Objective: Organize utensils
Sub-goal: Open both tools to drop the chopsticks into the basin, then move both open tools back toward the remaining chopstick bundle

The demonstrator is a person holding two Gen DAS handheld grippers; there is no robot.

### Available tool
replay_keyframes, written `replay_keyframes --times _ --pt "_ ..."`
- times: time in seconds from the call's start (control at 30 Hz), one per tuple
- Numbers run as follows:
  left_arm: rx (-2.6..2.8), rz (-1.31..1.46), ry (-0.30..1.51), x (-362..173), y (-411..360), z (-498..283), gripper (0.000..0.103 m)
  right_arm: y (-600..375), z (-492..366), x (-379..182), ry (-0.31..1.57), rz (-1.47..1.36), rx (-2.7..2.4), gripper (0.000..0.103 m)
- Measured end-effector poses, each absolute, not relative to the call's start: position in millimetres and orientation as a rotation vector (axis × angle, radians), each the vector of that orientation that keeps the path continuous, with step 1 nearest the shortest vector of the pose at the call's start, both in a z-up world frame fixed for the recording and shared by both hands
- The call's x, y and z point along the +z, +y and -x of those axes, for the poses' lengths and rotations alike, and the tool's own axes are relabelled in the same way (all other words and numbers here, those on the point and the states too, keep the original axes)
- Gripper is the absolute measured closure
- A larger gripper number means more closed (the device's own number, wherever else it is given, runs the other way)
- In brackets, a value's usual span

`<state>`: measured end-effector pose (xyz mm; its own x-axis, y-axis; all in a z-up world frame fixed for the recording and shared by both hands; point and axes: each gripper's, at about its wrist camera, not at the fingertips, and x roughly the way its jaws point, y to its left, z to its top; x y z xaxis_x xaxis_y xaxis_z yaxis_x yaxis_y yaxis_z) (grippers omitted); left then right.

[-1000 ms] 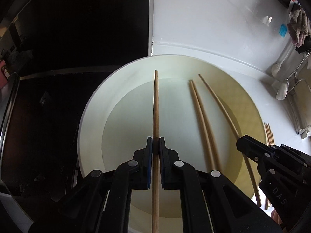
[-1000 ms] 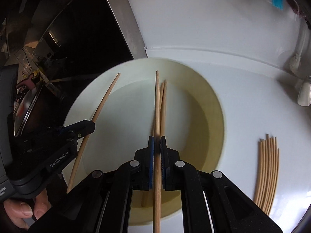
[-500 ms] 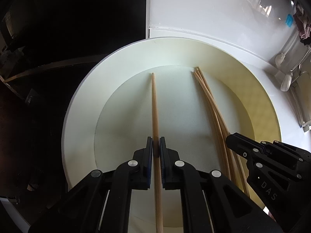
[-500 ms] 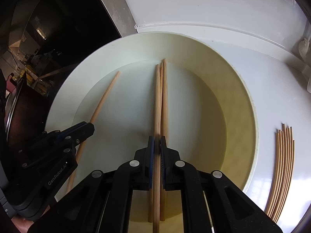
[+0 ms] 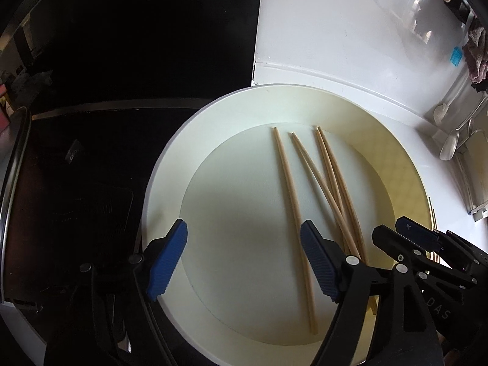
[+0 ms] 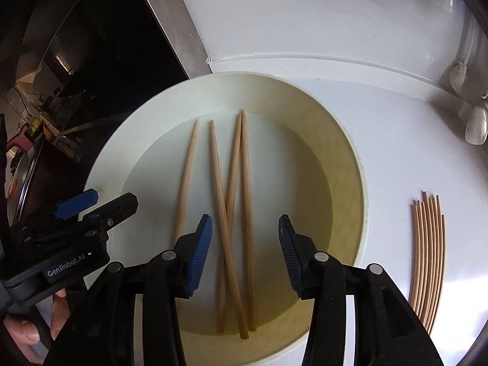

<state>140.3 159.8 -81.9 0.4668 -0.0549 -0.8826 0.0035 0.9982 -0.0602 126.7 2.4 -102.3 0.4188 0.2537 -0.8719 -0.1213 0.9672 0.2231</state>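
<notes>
Chopsticks, four, plain pale wood (image 6: 231, 213), lie loose on the flat floor of a wide round cream plastic basin (image 6: 350, 158). Three of them pass between and below the blue-padded fingers of the right claw (image 6: 245, 244); two of these cross one another, the third lies just beside them on the right. The fourth chopstick (image 6: 186, 183) lies apart, ahead and to the left of that claw's left finger.

Right claw: jaws opening, about half spread, pads touching no chopstick, nothing gripped.

Left claw (image 5: 244, 259): jaws opening, spread wide over the bare basin floor, nothing between the pads. The nearest chopstick (image 5: 292, 213) runs just inside its right finger, partly hidden behind it; the other three fan out further right, toward the right claw's black body. In the right wrist view the left claw shows at lower left, over the basin rim, with fingers of a hand (image 6: 33, 326) wrapped on its handle.

Surroundings: white bench (image 6: 396, 122) carrying the basin. Bundle of thin pale wooden sticks (image 6: 427, 259) lies on the bench to the right of the right claw, well outside the basin. White spoon (image 6: 475, 128) and a white brush head (image 6: 457, 76) rest at the far right edge. Dark recessed area with a metal frame (image 6: 183, 30) lies ahead and left of both claws.
</notes>
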Motion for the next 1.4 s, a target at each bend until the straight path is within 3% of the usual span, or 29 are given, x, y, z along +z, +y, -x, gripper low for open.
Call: replay_keyframes --times 0.67,1.4 --pt "-0.051 0.023 1.048 -52 135 -80 0.016 -45 -55 -60 1.029 -0.127 0.202 0.053" --pt "-0.156 -0.010 1.024 -43 26 -27 0.009 -183 21 -70 1.037 -0.175 0.029 0.049"
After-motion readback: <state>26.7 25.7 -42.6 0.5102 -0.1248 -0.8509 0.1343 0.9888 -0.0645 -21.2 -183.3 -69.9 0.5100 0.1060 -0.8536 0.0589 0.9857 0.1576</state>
